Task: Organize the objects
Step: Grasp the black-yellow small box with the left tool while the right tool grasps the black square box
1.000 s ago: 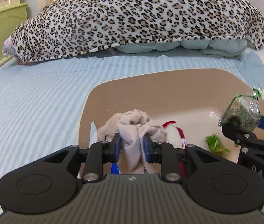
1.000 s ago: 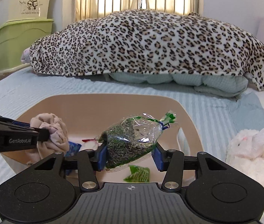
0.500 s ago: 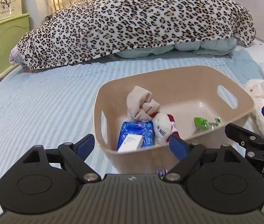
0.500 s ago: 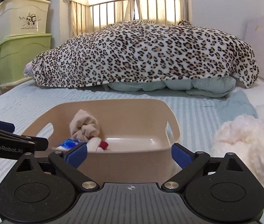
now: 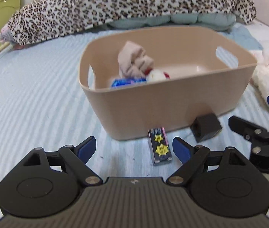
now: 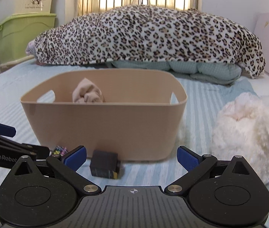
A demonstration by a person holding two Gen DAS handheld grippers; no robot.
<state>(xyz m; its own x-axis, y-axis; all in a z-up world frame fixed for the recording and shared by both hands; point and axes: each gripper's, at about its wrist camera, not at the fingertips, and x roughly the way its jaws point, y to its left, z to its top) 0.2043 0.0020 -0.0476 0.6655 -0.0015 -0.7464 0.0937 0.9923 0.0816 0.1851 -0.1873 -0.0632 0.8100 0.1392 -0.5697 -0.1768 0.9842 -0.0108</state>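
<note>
A beige plastic basket [image 5: 172, 104] stands on the striped bed; it also shows in the right wrist view [image 6: 104, 125]. Inside lie a bunched beige cloth [image 5: 134, 60], a blue packet [image 5: 126, 81] and a white and red plush toy [image 5: 158, 75]. A small dark box with yellow stars [image 5: 160, 146] lies in front of the basket, just ahead of my open, empty left gripper [image 5: 134, 149]. A black cube-shaped box [image 6: 105, 164] lies between the fingers' line of my open, empty right gripper [image 6: 131, 158]; it also shows in the left wrist view [image 5: 205, 127].
A fluffy white plush [image 6: 248, 133] lies right of the basket. A leopard-print blanket [image 6: 149, 36] is heaped at the back over teal bedding. Green and cream storage bins [image 6: 22, 19] stand at the far left. The bed rail runs behind.
Both grippers let go of the cloth and the herb bag over the basket, opened, and drew back and down to the bed in front of it.
</note>
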